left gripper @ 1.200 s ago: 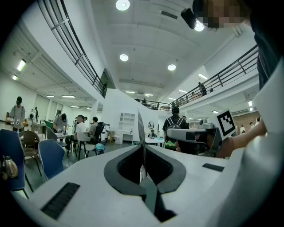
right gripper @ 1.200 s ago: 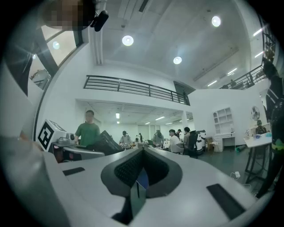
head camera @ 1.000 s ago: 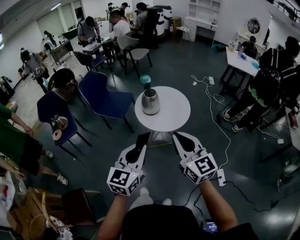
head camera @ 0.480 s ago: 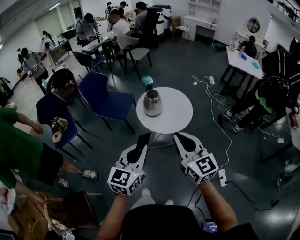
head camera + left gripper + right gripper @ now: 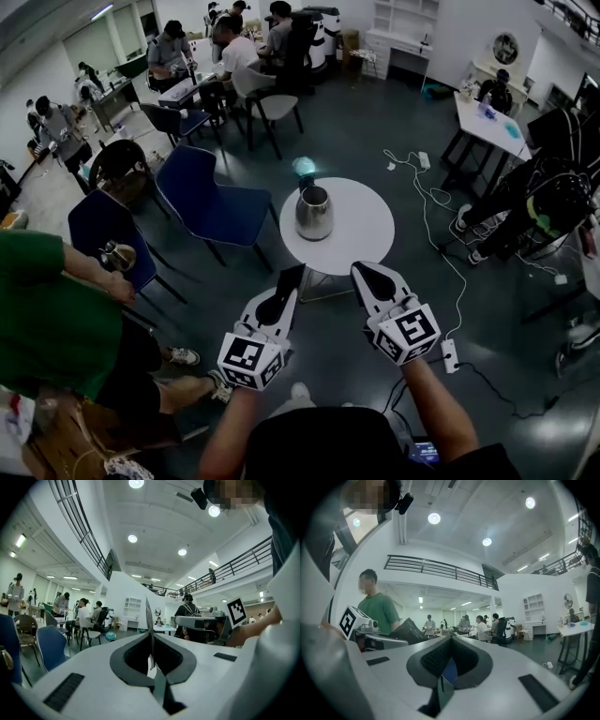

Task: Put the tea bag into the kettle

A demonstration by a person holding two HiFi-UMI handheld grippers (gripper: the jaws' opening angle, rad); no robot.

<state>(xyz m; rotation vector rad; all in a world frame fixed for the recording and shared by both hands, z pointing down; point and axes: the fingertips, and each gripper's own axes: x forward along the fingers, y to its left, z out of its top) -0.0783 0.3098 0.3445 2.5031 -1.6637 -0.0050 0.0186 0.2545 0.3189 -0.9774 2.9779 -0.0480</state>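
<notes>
The steel kettle (image 5: pixel 314 214) stands upright on the left part of the round white table (image 5: pixel 361 230), a little above the middle of the head view. I cannot pick out the tea bag in any view. Just above the kettle in the frame, at the table's far edge, sits a teal object (image 5: pixel 304 167), too blurred for me to name.

Below the table in the frame I hold both tools over the dark floor, well apart from the kettle. The left gripper (image 5: pixel 289 275) points up toward the table's lower edge. Its own view shows its jaws pressed together with nothing between them. The right gripper (image 5: pixel 366 272) sits beside it at the same height, and its jaws are likewise clenched tight and empty, with only a sliver of blue showing past them.

Further out, two blue chairs (image 5: pixel 214 195) stand left of the table. A person in a green shirt (image 5: pixel 47 314) fills the lower left. A white cable (image 5: pixel 433 234) runs across the floor to the right of the table. More people sit at desks in the upper left.
</notes>
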